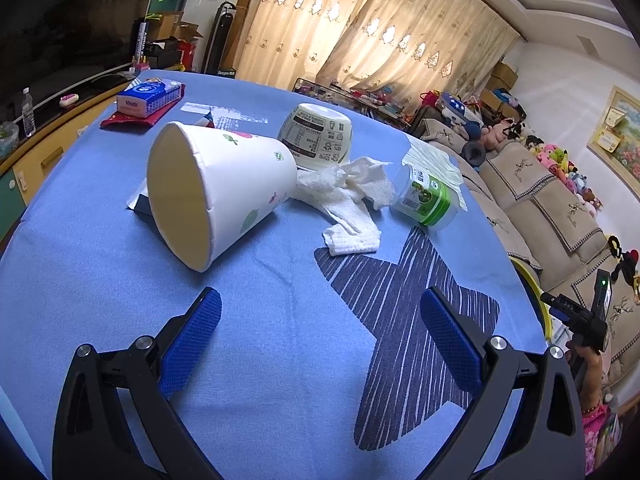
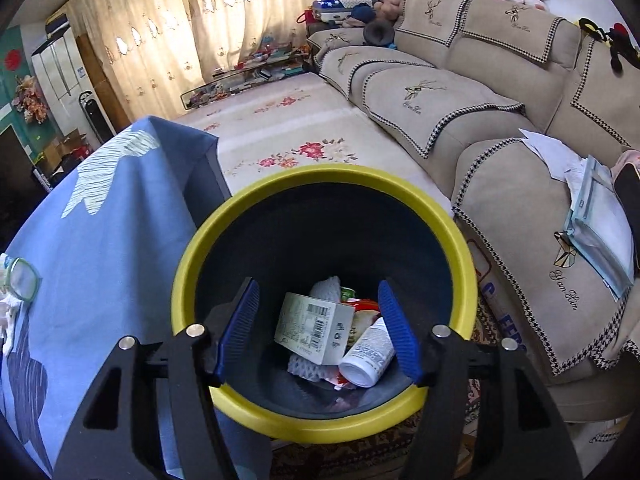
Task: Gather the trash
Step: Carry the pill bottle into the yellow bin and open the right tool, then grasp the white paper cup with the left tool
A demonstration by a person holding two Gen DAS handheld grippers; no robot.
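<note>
In the left wrist view, a white paper cup [image 1: 216, 192] lies on its side on the blue tablecloth [image 1: 280, 320]. Behind it stand an upside-down cream bowl [image 1: 318, 136], a crumpled white tissue [image 1: 348, 200] and a tipped clear jar with a green label [image 1: 426, 196]. My left gripper [image 1: 320, 312] is open and empty, hovering short of them. In the right wrist view, my right gripper [image 2: 318, 316] is open and empty above a yellow-rimmed dark bin [image 2: 320, 180]. The bin holds a cardboard box [image 2: 316, 326], a white bottle [image 2: 368, 354] and wrappers.
A tissue pack [image 1: 150, 96] on a red pouch sits at the table's far left. A beige sofa [image 2: 500, 120] stands right of the bin, with papers [image 2: 596, 216] on it. The table edge [image 2: 120, 220] is left of the bin. The right gripper [image 1: 580, 316] shows at the left view's edge.
</note>
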